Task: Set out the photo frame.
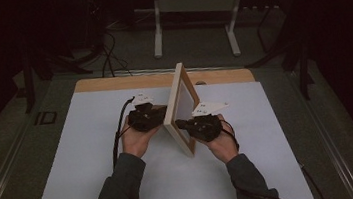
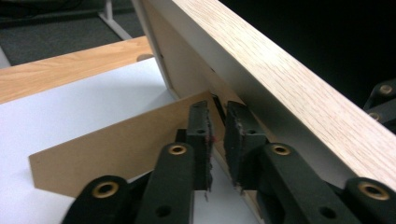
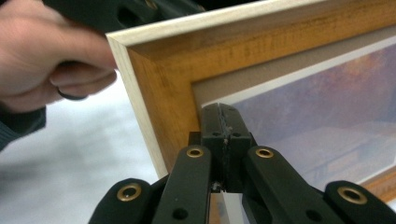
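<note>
- Picture frame (image 1: 181, 110) stands on edge on the white sheet (image 1: 85, 155) covering the table (image 1: 112, 83), about mid-table, between the two hands.
- Left gripper (image 1: 158, 115) is at the back of the frame. In the left gripper view its jaws are slightly apart with a narrow gap, nothing pinched. Tips sit just by the brown cardboard stand (image 2: 112, 144) where it hinges off the backing.
- Stand is swung out from the back, lower edge near the sheet.
- Right gripper (image 1: 181, 124) is at the front. In the right gripper view its jaws are closed pad to pad, tips against the frame near the inner edge of the wood, by the corner of the picture.
- Left hand (image 3: 51, 56) wraps its gripper just behind the frame's near corner.
- Grey floor (image 1: 198, 41) and a white table stand (image 1: 157, 31) are beyond the far edge.
</note>
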### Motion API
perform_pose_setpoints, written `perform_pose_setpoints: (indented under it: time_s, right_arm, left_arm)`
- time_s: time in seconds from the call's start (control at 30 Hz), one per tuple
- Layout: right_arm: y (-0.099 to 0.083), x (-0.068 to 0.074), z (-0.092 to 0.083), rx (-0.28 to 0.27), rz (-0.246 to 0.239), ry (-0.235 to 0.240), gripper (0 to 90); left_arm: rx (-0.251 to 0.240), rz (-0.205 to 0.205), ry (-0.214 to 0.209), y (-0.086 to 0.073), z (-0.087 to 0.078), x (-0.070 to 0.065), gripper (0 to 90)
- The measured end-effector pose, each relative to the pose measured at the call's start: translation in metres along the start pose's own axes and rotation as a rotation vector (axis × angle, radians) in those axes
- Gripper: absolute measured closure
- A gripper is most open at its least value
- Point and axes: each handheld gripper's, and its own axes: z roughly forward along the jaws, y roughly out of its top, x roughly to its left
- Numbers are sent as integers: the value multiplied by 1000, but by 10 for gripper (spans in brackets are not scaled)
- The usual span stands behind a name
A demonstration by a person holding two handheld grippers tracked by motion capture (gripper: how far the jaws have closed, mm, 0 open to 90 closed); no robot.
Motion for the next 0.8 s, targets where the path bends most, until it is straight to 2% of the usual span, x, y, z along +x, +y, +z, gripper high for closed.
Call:
perform_pose_setpoints:
  time_s: [0.1, 0.13, 0.23, 0.5, 0.63, 0.7, 0.8]
  right_arm:
    - [-1, -1, -1, 6, 0, -3, 897]
    - [-2, -2, -2, 8, -4, -8, 896]
    - [-4, -4, -4, 10, 0, -12, 885]
    - [-10, -11, -7, 23, 21, -24, 831]
    - [-13, -15, -9, 26, 30, -32, 791]
    - [-14, -15, -10, 27, 27, -33, 791]
    - [-16, -17, -11, 30, 32, -34, 731]
  left_arm:
    - [-8, -10, -3, 0, -2, 1, 757]
    - [-18, -24, -21, 1, -7, 5, 731]
    - [-25, -37, -32, 2, -12, 6, 700]
    - [-37, -49, -14, 4, -22, 7, 614]
    - [-79, -69, -17, 7, -29, 6, 556]
    - [-79, -69, -17, 7, -29, 6, 544]
    - [-93, -72, -10, 10, -33, 4, 522]
